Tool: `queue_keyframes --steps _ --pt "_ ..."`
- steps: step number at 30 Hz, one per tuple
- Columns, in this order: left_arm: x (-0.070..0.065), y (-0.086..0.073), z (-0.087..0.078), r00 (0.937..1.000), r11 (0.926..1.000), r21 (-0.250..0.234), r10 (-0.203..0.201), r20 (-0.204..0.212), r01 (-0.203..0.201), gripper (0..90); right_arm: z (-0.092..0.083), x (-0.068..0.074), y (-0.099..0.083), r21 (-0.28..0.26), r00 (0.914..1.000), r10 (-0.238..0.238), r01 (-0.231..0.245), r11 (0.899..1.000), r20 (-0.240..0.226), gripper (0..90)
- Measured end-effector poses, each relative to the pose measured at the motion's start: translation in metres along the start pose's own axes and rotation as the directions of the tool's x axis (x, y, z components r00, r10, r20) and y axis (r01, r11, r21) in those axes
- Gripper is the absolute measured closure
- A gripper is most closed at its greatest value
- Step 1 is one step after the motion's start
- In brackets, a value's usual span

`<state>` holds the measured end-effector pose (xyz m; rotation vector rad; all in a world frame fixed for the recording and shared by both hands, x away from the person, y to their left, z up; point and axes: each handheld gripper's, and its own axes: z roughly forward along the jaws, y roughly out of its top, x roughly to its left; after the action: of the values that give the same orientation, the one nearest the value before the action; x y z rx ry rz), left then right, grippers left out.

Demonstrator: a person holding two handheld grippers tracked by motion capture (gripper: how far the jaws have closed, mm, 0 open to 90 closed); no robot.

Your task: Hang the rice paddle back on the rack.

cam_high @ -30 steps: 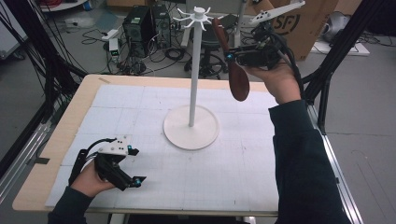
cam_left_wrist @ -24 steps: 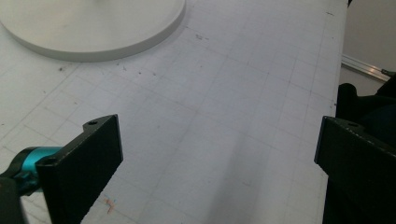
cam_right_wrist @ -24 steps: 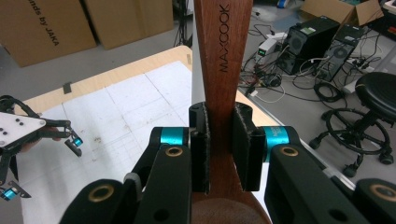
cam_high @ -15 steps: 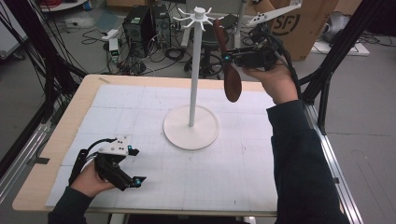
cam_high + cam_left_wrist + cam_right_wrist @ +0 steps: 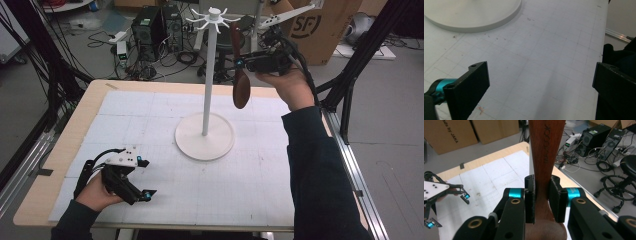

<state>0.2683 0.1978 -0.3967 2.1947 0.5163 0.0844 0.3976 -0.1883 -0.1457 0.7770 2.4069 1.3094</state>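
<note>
A person sits at a table [image 5: 270, 200] covered with a pale gridded sheet, a hand-held two-jaw gripper in each hand.

The right gripper [image 5: 239, 62] is raised well above the far side of the table, beside the upper part of a white stand [image 5: 205, 134]. Its jaws are clamped on the handle of a dark wooden spoon [image 5: 240, 75], which hangs nearly upright with its bowl pointing down and its handle end up near the stand's top. That top is a ring of short arms [image 5: 214, 18] spreading out like spokes, so the spoon is probably held this high and this upright to hook its handle end onto one of them. The jaws have just been easing open a little, yet in the right gripper view the pads [image 5: 530, 195] are pressed against the handle from both sides.

The spoon [image 5: 546, 165] is reddish-brown wood with a visible grain and a smooth finish. Letters are stamped along the flat handle, too blurred to read with confidence. The handle narrows where the jaws grip it and widens towards both ends.

The left gripper [image 5: 137, 187] rests low at the near left of the table, well apart from the stand. Its jaws stand wide apart with only bare sheet between them, holding nothing, likely kept out of the way.
</note>
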Motion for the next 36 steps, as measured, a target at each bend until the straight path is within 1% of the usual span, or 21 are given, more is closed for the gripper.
queue_keyframes --steps 2,3,6,9,14,17,20,21,22,25,26,27,29,30,31,33,34,36 --pt "0.0 0.0 0.0 1.0 1.0 0.003 0.0 -0.003 0.0 1.7 0.002 0.0 -0.001 0.024 1.0 0.003 -0.003 1.0 -0.006 71.3" --pt "0.0 0.0 0.0 1.0 1.0 0.005 0.005 -0.001 -0.005 1.7 0.003 -0.001 -0.001 0.033 1.0 0.001 -0.001 0.999 -0.002 71.2" --pt "0.0 0.0 0.0 1.0 1.0 0.004 0.004 0.0 -0.004 1.7 0.003 -0.001 -0.002 0.029 1.0 0.003 -0.003 1.0 -0.007 69.4" --pt "0.0 0.0 0.0 1.0 1.0 0.002 0.001 0.001 -0.001 1.7 0.002 0.0 -0.003 0.033 0.9999 0.004 -0.004 0.999 -0.01 63.8" --pt "0.001 0.0 0.0 1.0 1.0 0.003 0.006 0.001 -0.006 1.6 0.0 0.006 -0.007 0.042 0.9996 -0.008 0.009 0.999 -0.027 52.9" --pt "0.001 0.0 0.0 1.0 1.0 0.0 0.004 0.0 -0.004 1.7 -0.001 0.009 -0.01 0.045 0.9986 -0.015 0.017 0.999 -0.051 43.9" --pt "0.001 0.0 0.0 1.0 1.0 -0.001 0.003 -0.001 -0.003 1.6 -0.001 0.015 -0.015 0.044 0.9976 -0.024 0.027 0.999 -0.066 32.2" --pt "0.001 0.0 0.0 1.0 1.0 -0.001 0.002 -0.001 -0.002 1.6 -0.001 0.016 -0.016 0.039 0.9976 -0.024 0.027 0.999 -0.066 25.8" --pt "0.0 0.0 0.0 1.0 1.0 -0.003 -0.002 -0.001 0.002 1.6 0.0 0.017 -0.017 0.038 0.9977 -0.016 0.018 0.999 -0.066 22.6" --pt "0.001 0.0 -0.001 1.0 1.0 0.002 0.006 0.0 -0.006 1.6 0.0 0.021 -0.022 0.029 0.9968 -0.008 0.01 1.0 -0.08 14.9" --pt "0.0 0.0 0.0 1.0 1.0 0.0 0.003 0.001 -0.003 1.6 -0.001 0.022 -0.023 0.03 0.9963 -0.006 0.008 1.0 -0.085 14.8" --pt "0.0 0.0 0.0 1.0 1.0 -0.001 -0.001 -0.001 0.001 1.6 0.0 0.023 -0.025 0.027 0.9954 -0.016 0.019 0.999 -0.095 14.2" --pt "0.0 0.0 0.0 1.0 1.0 0.003 0.003 -0.001 -0.003 1.7 0.0 0.025 -0.028 0.034 0.9942 -0.021 0.025 0.999 -0.105 11.3" --pt "0.0 0.0 0.0 1.0 1.0 0.004 0.004 -0.001 -0.004 1.7 0.0 0.027 -0.029 0.038 0.9933 -0.031 0.036 0.999 -0.111 10.9" --pt "0.001 0.0 0.0 1.0 1.0 0.007 0.006 0.0 -0.006 1.6 0.001 0.029 -0.031 0.045 0.9932 -0.038 0.043 0.998 -0.11 9.3" --pt "0.001 0.001 0.0 1.0 0.9999 0.007 0.007 0.0 -0.007 1.6 0.003 0.033 -0.034 0.058 0.9943 -0.057 0.062 0.996 -0.09 0.6" --pt "0.0 0.0 0.0 1.0 1.0 0.005 0.004 0.001 -0.004 1.6 0.003 0.035 -0.035 0.067 0.9944 -0.064 0.07 0.995 -0.084 0.6" --pt "0.0 0.001 0.0 1.0 1.0 0.005 0.005 0.001 -0.005 1.7 0.004 0.038 -0.039 0.068 0.9933 -0.066 0.073 0.995 -0.095 0.5"
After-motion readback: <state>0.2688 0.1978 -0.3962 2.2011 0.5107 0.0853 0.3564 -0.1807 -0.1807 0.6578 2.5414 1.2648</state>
